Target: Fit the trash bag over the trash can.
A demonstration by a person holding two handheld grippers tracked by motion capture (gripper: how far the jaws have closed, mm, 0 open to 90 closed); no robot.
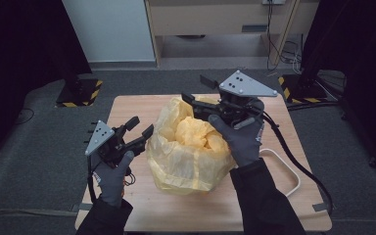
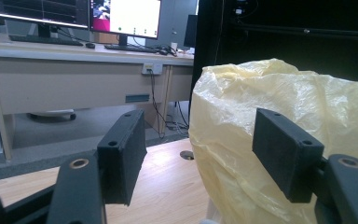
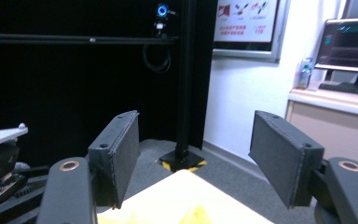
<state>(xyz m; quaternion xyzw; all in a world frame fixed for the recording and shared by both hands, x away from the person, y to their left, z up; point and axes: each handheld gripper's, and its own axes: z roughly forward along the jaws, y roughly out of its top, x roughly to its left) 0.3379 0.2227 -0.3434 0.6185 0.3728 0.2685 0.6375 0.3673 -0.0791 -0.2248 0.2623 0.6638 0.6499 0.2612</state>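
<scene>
Both forearms come in from the near edge of the worktop, and between them stands the yellow plastic bag, crumpled, with its mouth open toward the top. Left tongs rest low at the bag's left side, just beside its wall; in the left gripper view one pad lies against or very near the plastic while the other pad stands free over the wood, so these tongs are partly open and hold nothing. Right tongs hang above the far rim of the bag, wide open and empty, with only the room between the pads. So the bag lies to the right of the left tongs and below the right ones. I judge the left tongs are nearer to a grip on the bag's side, while the right tongs must first come down to the rim.
</scene>
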